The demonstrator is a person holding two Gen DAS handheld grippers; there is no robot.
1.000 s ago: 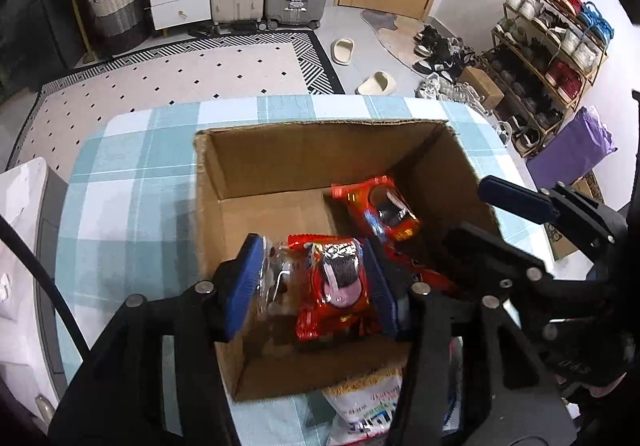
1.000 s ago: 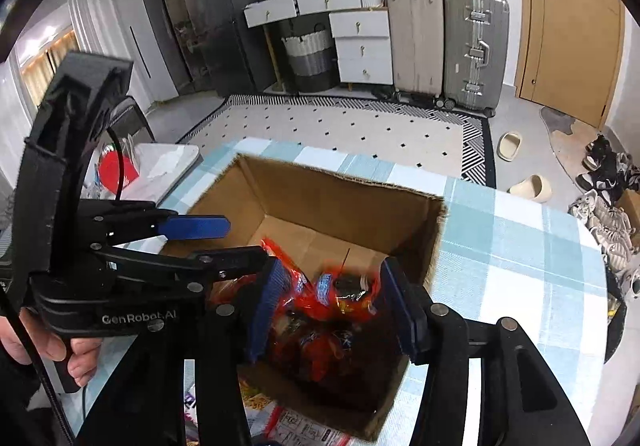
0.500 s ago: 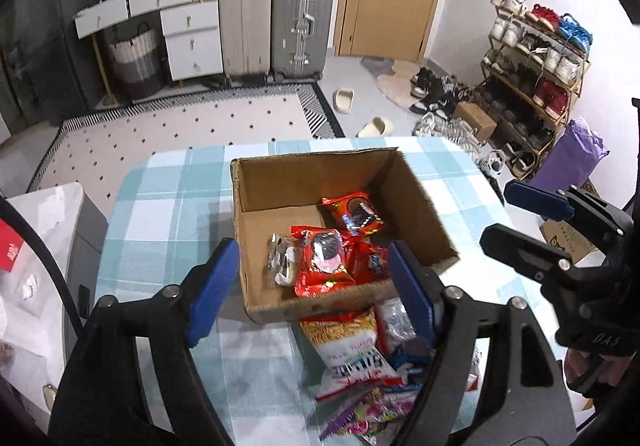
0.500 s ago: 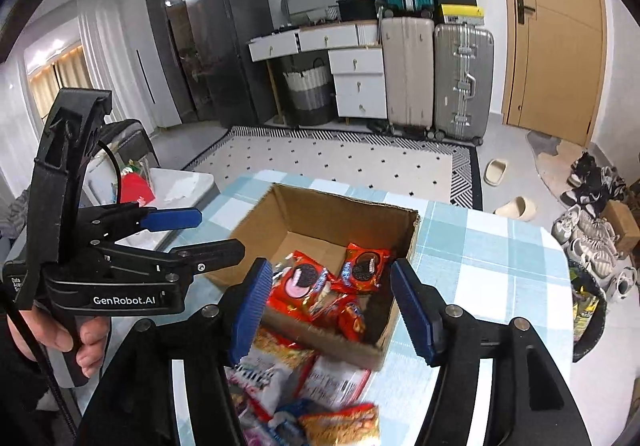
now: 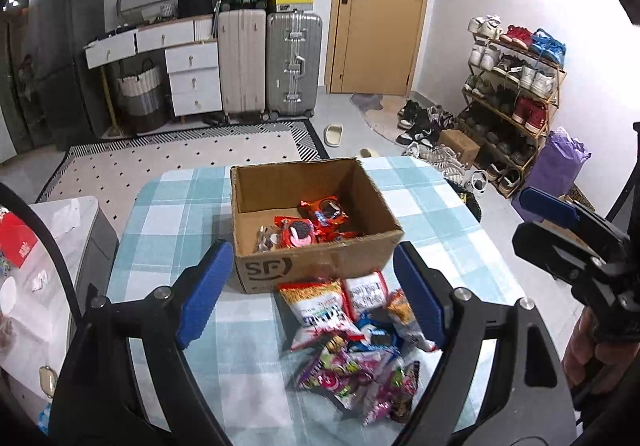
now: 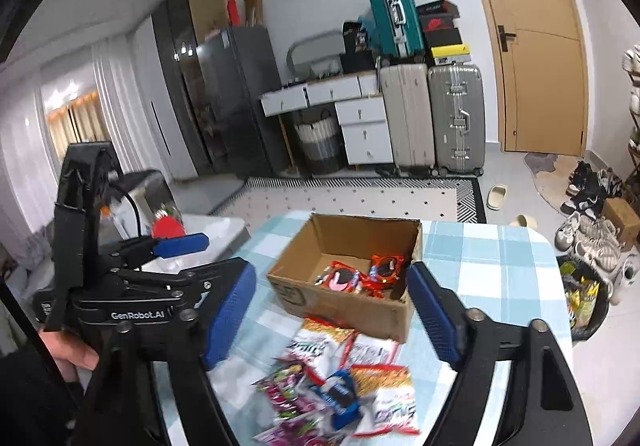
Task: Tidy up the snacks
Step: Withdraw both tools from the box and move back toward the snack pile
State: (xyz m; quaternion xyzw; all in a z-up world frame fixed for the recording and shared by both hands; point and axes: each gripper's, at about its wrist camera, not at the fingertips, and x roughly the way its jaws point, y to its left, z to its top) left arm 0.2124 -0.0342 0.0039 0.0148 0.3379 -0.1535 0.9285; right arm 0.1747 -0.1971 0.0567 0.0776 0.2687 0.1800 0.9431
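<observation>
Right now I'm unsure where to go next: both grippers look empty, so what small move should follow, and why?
Probably lower the left gripper onto the loose snack packets lying on the checked tablecloth before the cardboard box. Its jaws are opening with nothing between them, and only red cookie packs are boxed so far.

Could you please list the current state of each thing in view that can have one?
Cardboard box: open-topped, upright, red snack packs inside.
Snack pile: loose on the table, outside the box.
Left gripper: opening, nothing between the jaws.
Right gripper: opening, nothing held.
Door: closed.
</observation>
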